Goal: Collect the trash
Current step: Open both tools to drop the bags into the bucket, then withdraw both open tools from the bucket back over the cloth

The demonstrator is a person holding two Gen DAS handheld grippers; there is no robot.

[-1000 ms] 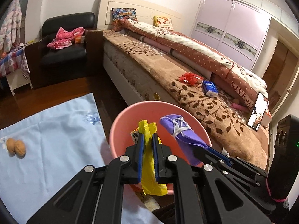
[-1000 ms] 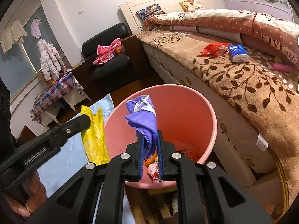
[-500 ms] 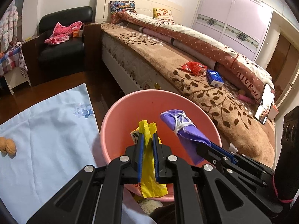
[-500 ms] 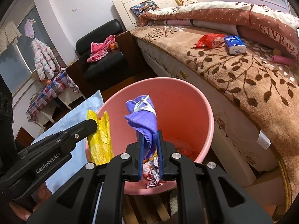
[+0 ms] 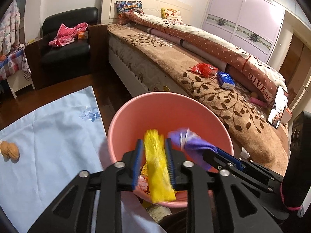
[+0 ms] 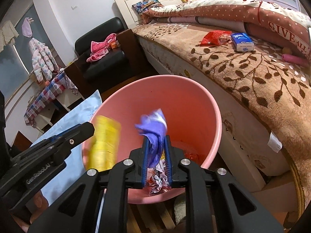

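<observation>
Both hand-held grippers hang over a pink bin [image 5: 196, 114] beside the bed [image 5: 223, 97], each parted from its load. Left hand-held gripper [image 5: 154, 163] has its jaws spread wide around a yellow wrapper [image 5: 158, 167], which blurs as though slipping free. Right hand-held gripper [image 6: 156, 161] shows a narrower gap; a purple mask [image 6: 154, 134] sits between the pads, and whether they grip it is hard to judge through the blur. Crumpled scraps [image 6: 158, 180] lie at the bin's bottom. The step in hand looks like the drop: both pieces appear to be going into the bin. Next would likely call for the red packet [image 5: 204, 69] and blue tissue pack [image 5: 225, 79] on the bed, far right of the bin. Two walnuts [image 5: 9, 151] rest on the light-blue cloth [image 5: 54, 136] at left. Half a second earlier both sets of jaws were clamped tight on the wrapper and mask; now they have opened, and the bin fills more of each view.
</observation>
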